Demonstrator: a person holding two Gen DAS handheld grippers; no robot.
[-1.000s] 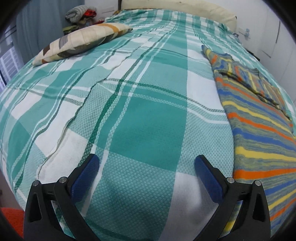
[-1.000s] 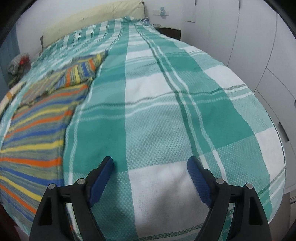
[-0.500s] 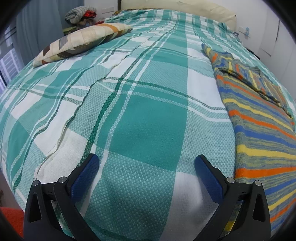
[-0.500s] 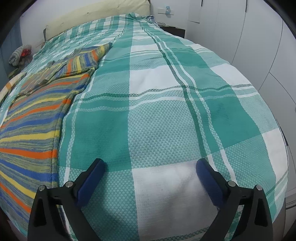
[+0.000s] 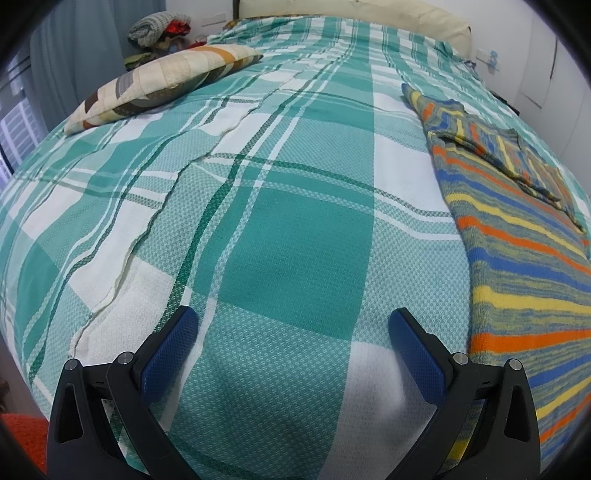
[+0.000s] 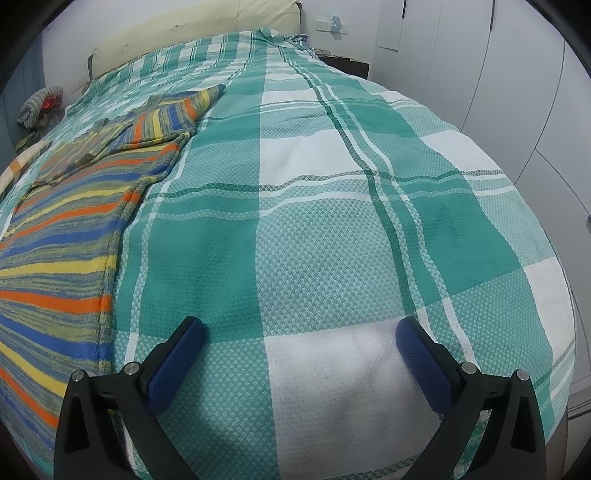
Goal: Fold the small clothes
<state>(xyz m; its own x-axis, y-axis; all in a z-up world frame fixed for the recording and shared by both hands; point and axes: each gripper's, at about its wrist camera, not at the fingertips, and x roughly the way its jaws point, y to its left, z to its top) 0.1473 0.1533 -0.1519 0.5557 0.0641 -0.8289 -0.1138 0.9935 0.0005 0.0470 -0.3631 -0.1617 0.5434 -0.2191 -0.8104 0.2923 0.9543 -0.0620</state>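
Note:
A striped knit garment (image 5: 517, 266), grey with orange, yellow and blue bands, lies flat on the bed with one sleeve folded across its upper part. It fills the right side of the left wrist view and the left side of the right wrist view (image 6: 62, 236). My left gripper (image 5: 293, 332) is open and empty, over bare bedspread just left of the garment's hem. My right gripper (image 6: 299, 341) is open and empty, over bare bedspread just right of the garment's edge.
The bed has a green and white plaid bedspread (image 5: 288, 221) with a cream headboard (image 6: 192, 33). A patchwork pillow (image 5: 166, 85) lies at the far left. Clutter (image 5: 159, 29) sits beyond it. White wardrobe doors (image 6: 517, 74) stand along the right.
The right gripper has drawn back and its jaws have opened a little wider. The left gripper has barely moved.

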